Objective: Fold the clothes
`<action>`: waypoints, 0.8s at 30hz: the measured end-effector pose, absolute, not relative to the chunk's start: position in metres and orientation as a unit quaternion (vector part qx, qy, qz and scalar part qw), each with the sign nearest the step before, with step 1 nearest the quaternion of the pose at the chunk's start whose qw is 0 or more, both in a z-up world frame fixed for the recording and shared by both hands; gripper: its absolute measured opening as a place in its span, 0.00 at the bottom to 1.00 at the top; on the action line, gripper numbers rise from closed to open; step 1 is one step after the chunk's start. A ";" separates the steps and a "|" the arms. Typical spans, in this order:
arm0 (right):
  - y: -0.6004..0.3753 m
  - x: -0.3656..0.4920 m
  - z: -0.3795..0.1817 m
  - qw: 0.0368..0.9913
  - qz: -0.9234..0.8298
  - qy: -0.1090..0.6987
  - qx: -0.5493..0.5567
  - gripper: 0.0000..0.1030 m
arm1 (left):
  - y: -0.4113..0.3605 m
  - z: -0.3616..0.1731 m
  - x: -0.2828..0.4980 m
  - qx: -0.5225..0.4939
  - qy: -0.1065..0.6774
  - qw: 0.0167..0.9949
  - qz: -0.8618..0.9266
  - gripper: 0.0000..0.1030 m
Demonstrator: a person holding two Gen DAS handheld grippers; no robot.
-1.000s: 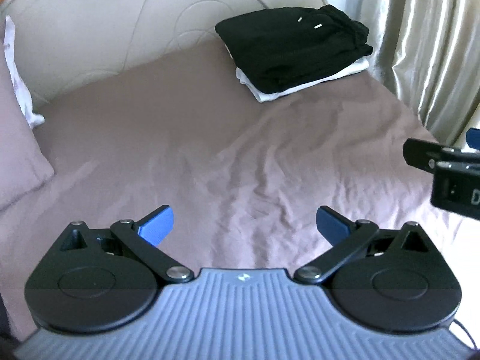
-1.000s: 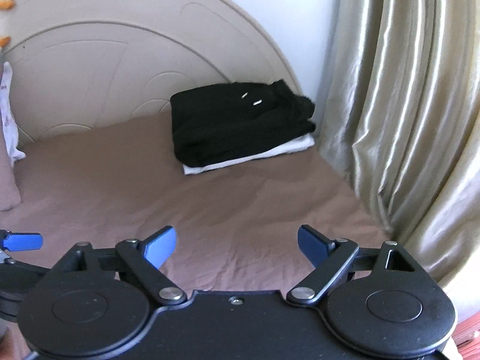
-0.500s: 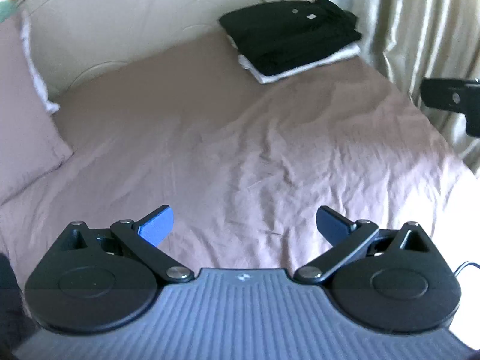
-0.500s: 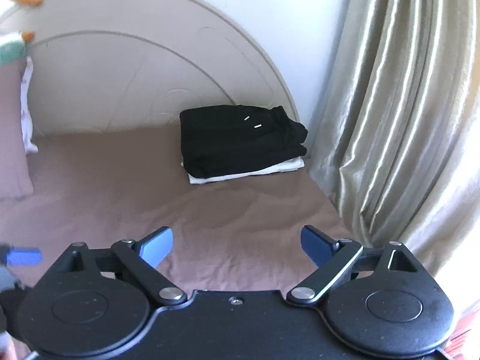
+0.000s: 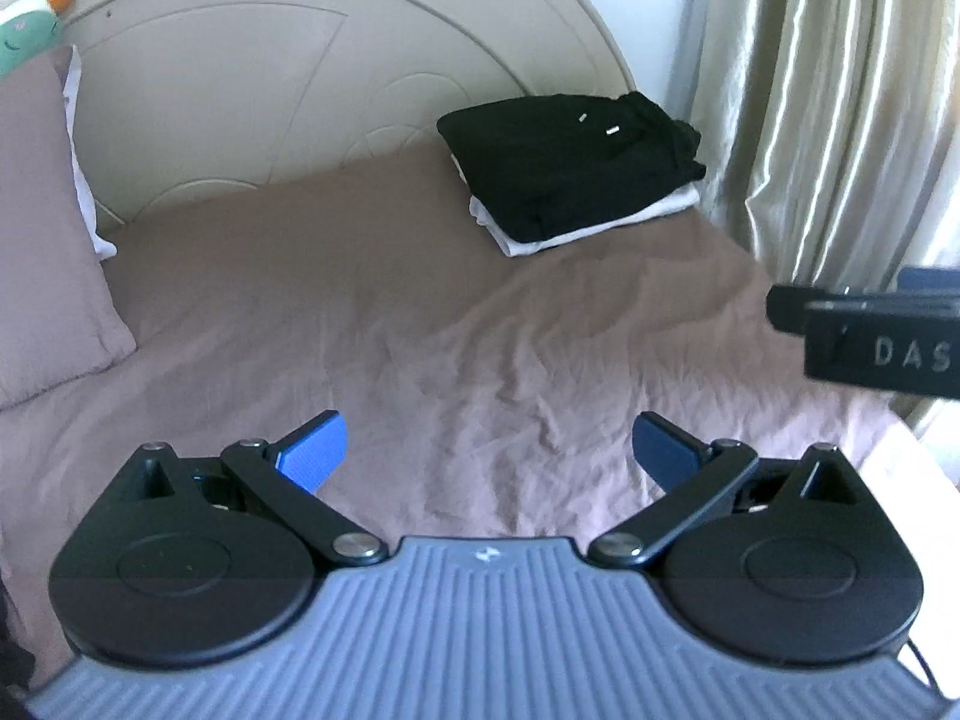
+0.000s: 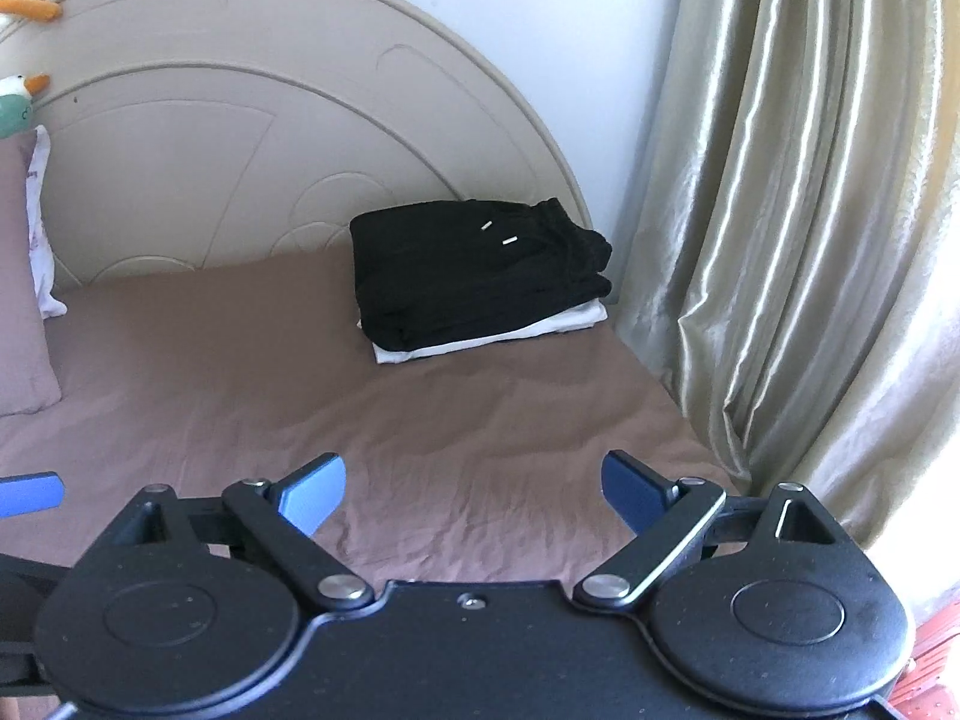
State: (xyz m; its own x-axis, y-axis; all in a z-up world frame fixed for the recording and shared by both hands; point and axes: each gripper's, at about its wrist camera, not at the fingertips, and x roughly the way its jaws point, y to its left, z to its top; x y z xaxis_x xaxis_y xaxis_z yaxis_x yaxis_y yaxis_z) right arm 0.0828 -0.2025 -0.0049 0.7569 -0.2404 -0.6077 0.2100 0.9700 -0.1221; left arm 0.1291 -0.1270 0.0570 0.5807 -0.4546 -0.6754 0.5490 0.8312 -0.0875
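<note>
Blue-padded left tongs (image 5: 487,450) and right tongs (image 6: 474,489) spread wide, empty, above brown bed sheet (image 5: 420,330); folded clothes stack (image 6: 480,279), black on white, well ahead by headboard (image 6: 240,150), nr curtain (image 6: 780,240).

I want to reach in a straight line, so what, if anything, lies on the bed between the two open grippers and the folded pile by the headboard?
Nothing visible. Only bare, wrinkled brown bedsheet lies between the open right gripper, the open left gripper and the folded black-on-white clothes pile.
</note>
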 end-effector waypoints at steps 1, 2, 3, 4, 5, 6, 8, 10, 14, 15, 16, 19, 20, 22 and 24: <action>-0.202 0.084 -0.006 0.937 -0.119 0.329 -0.023 0.92 | -0.127 0.057 0.130 0.064 0.360 0.887 -0.282 1.00; -0.202 0.085 -0.006 0.936 -0.118 0.330 -0.022 0.92 | -0.126 0.057 0.131 0.063 0.359 0.888 -0.280 1.00; -0.201 0.085 -0.007 0.936 -0.116 0.330 -0.021 0.92 | -0.126 0.056 0.132 0.062 0.359 0.888 -0.280 1.00; -0.201 0.085 -0.007 0.936 -0.115 0.331 -0.020 0.92 | -0.125 0.055 0.133 0.061 0.358 0.889 -0.279 1.00; -0.200 0.086 -0.008 0.936 -0.114 0.332 -0.020 0.92 | -0.124 0.054 0.135 0.060 0.358 0.889 -0.279 1.00; -0.199 0.086 -0.008 0.936 -0.113 0.333 -0.018 0.92 | -0.124 0.053 0.136 0.059 0.357 0.890 -0.279 1.00; -0.197 0.086 -0.009 0.936 -0.102 0.337 -0.017 0.92 | -0.123 0.051 0.139 0.055 0.359 0.890 -0.277 1.00; -0.195 0.087 -0.010 0.936 -0.097 0.338 -0.022 0.92 | -0.122 0.048 0.143 0.050 0.363 0.889 -0.274 1.00; -0.195 0.089 -0.012 0.934 -0.096 0.343 -0.020 0.92 | -0.120 0.047 0.147 0.047 0.364 0.891 -0.266 1.00; -0.195 0.090 -0.013 0.934 -0.095 0.344 -0.019 0.92 | -0.119 0.046 0.147 0.047 0.364 0.892 -0.263 1.00; -0.195 0.090 -0.013 0.934 -0.094 0.345 -0.018 0.92 | -0.119 0.045 0.148 0.047 0.365 0.893 -0.260 1.00; -0.193 0.091 -0.015 0.933 -0.092 0.347 -0.023 0.92 | -0.117 0.043 0.149 0.045 0.368 0.893 -0.256 1.00; -0.193 0.091 -0.015 0.933 -0.091 0.347 -0.024 0.92 | -0.117 0.043 0.149 0.044 0.369 0.893 -0.255 1.00; -0.193 0.091 -0.016 0.933 -0.091 0.348 -0.026 0.92 | -0.116 0.042 0.150 0.042 0.370 0.893 -0.254 1.00; -0.192 0.091 -0.017 0.932 -0.092 0.348 -0.028 0.92 | -0.116 0.042 0.150 0.041 0.368 0.893 -0.255 1.00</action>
